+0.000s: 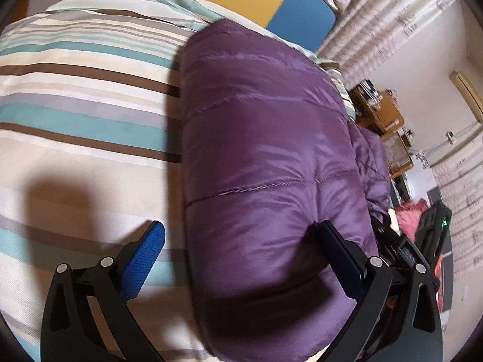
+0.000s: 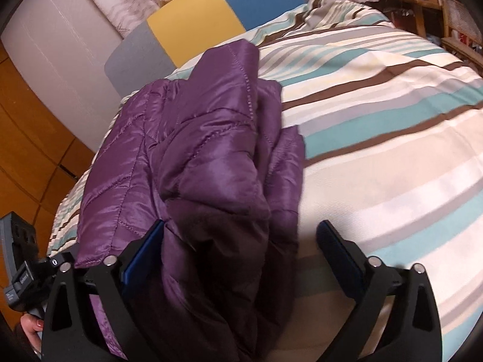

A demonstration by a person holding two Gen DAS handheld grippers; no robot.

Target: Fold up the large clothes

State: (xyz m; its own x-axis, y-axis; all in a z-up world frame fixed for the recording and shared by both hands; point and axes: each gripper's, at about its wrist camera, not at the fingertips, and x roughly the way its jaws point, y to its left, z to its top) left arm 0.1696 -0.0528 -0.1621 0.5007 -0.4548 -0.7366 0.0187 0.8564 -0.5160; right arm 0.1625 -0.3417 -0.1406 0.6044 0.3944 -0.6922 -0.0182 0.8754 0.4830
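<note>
A purple quilted puffer jacket (image 1: 265, 150) lies folded on a striped bed cover (image 1: 75, 84). In the left wrist view my left gripper (image 1: 241, 241) is open wide, its jaws spanning the jacket's near edge, the right finger (image 1: 341, 253) against the fabric. In the right wrist view the jacket (image 2: 193, 157) is bunched in folds. My right gripper (image 2: 241, 241) is open, with jacket folds lying between its jaws by the left finger (image 2: 145, 250). The other gripper's body (image 2: 18, 259) and a hand show at the lower left.
The bed cover (image 2: 377, 126) stretches to the right of the jacket. A grey, yellow and blue headboard (image 2: 193, 21) stands behind. Wooden furniture (image 1: 380, 111) and pink cloth (image 1: 410, 214) lie beside the bed. Wooden floor (image 2: 24, 138) is at the left.
</note>
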